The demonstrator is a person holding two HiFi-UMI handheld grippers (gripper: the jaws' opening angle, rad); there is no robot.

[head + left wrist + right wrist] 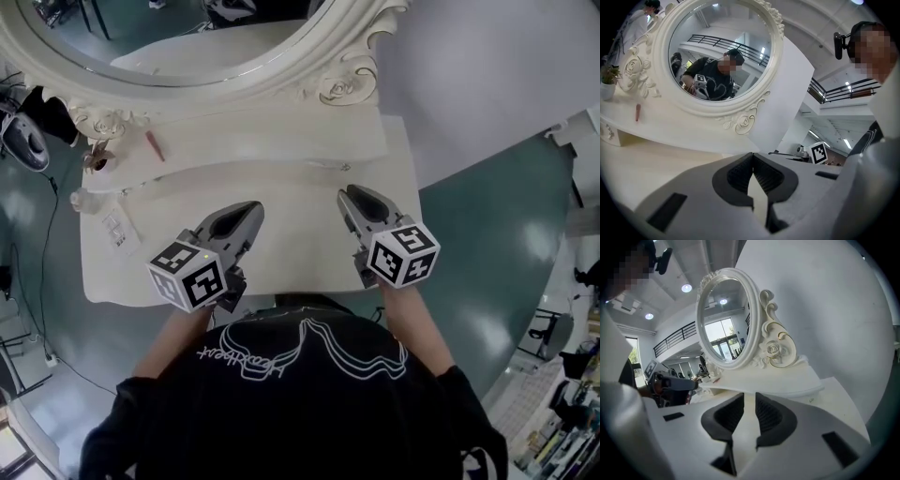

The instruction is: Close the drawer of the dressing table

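The white dressing table (309, 234) stands below me, its oval mirror (187, 37) at the back. Both grippers hover over the tabletop near its front edge. My left gripper (251, 208) is shut, its tips touching with nothing between them (753, 154). My right gripper (347, 193) stands slightly open, a narrow gap between its pads and nothing in it (749, 397). Both point toward the mirror (717, 56). The drawer does not show in any view; the tabletop and my body cover the table's front.
A raised shelf (281, 141) runs under the mirror with a red stick (155, 145) and a small ornament (97, 155) on it. A paper card (117, 230) lies at the table's left end. Cables trail on the floor at left.
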